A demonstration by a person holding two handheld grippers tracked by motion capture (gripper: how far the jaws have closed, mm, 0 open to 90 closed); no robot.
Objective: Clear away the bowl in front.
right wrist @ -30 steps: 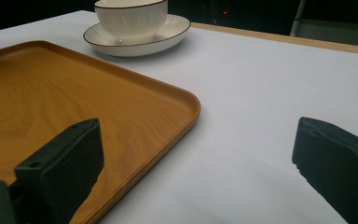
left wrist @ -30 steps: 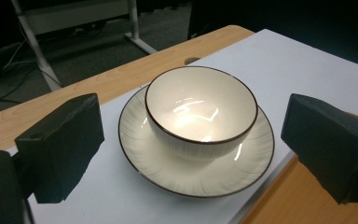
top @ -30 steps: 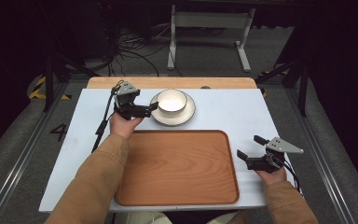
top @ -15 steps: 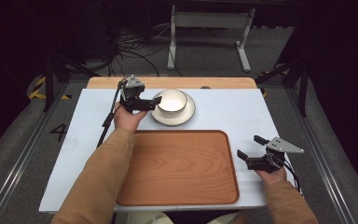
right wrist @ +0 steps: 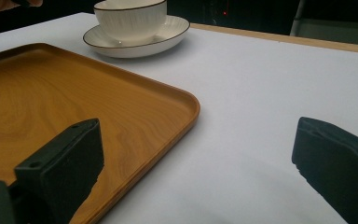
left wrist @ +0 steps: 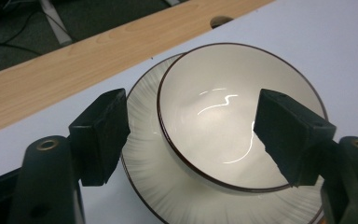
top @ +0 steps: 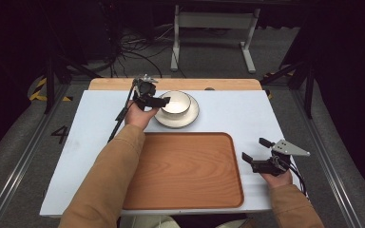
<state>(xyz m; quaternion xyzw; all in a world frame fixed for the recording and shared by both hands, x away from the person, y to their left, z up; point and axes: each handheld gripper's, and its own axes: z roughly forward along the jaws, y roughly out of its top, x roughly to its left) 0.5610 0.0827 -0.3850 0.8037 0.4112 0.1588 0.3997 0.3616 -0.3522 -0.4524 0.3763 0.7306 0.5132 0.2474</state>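
L tongs (left wrist: 191, 135) closing astride bowl (left wrist: 223, 116) rim, seemingly untouched.

A bowl (top: 176, 102) sits in a saucer (top: 190, 118) at the desk's (top: 247, 109) far side, behind a tray (top: 185, 171); left tool (top: 159, 101) at the bowl's left rim, right tool (top: 252, 156) right of the tray.

Bowl (left wrist: 223, 116): glazed ceramic, glossy cream inside, dark rim line. Saucer (left wrist: 154, 186): same glaze, fine ribbed streaks. Tray (top: 185, 171): wood-grain, smooth satin finish. Tabletop (top: 237, 114): matt white sheet, pale wooden strip at the far edge. Left claw (left wrist: 193, 135) pads: matt black, rubbery-looking. Sleeve (top: 104, 185): tan cloth.
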